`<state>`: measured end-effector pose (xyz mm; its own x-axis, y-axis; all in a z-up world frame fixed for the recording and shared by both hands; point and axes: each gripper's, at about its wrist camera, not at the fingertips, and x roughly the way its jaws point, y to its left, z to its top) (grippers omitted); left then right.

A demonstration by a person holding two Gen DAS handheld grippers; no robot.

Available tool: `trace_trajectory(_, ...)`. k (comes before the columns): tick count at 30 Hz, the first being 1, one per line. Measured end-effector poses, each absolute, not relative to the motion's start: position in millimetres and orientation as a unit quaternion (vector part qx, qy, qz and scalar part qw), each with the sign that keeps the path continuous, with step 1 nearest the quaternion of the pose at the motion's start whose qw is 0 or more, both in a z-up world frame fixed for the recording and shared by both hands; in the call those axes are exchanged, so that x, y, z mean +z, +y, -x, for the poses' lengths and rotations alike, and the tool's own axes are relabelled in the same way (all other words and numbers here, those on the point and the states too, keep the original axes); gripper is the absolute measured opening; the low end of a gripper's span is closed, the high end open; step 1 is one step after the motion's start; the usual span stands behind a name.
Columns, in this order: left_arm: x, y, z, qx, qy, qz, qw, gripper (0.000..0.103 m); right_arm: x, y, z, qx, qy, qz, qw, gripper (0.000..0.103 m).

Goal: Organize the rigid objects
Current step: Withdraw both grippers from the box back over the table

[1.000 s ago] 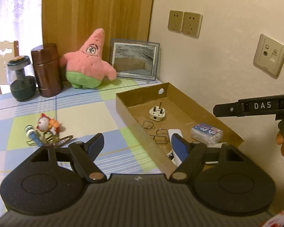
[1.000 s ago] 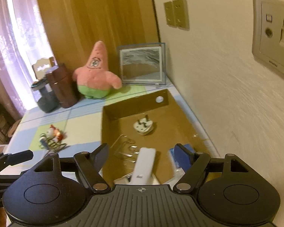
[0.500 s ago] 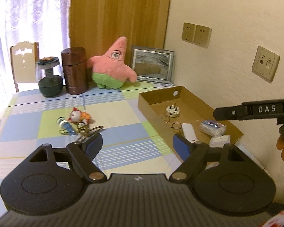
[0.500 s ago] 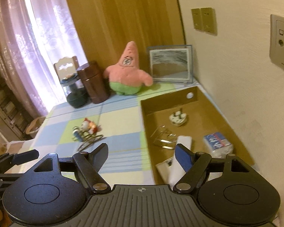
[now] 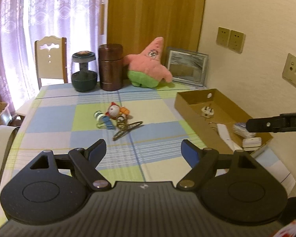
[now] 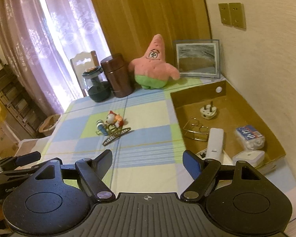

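A shallow cardboard box [image 6: 174, 102] lies at the table's right side by the wall. In it are a white plug [image 6: 208, 113], wire clips [image 6: 195, 130], a white remote [image 6: 215, 141], a blue-labelled packet [image 6: 249, 136] and a white adapter [image 6: 248, 157]. A small pile sits mid-table: a toy figure [image 5: 116, 110], a blue binder clip [image 5: 106, 122] and a brown hair clip [image 5: 127, 130]. My left gripper [image 5: 143, 150] is open and empty, above the near table. My right gripper [image 6: 147, 160] is open and empty, near the box's front corner.
At the table's back stand a dark glass jar [image 5: 83, 73], a brown canister [image 5: 110, 68], a pink star plush [image 5: 149, 65] and a picture frame [image 5: 186, 67]. A chair [image 5: 50, 59] is behind the table. Wall sockets [image 5: 229, 39] are on the right wall.
Both grippers have pulled back and up from the box, so more of the table shows. Both stay open and empty. The objects have not moved.
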<state>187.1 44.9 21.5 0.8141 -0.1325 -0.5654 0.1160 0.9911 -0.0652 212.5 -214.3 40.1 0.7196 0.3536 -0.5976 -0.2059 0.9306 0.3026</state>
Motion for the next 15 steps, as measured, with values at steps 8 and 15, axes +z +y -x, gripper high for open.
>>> trace_trajectory(8,15,68,-182,-0.039,0.299,0.008,0.954,0.080,32,-194,-210,0.160,0.341,-0.089,0.922,0.076)
trace_trajectory(15,7,87,-188,-0.022,0.302,0.010,0.953,0.080,19,-179,-216,0.171,0.350,-0.077,0.918,0.077)
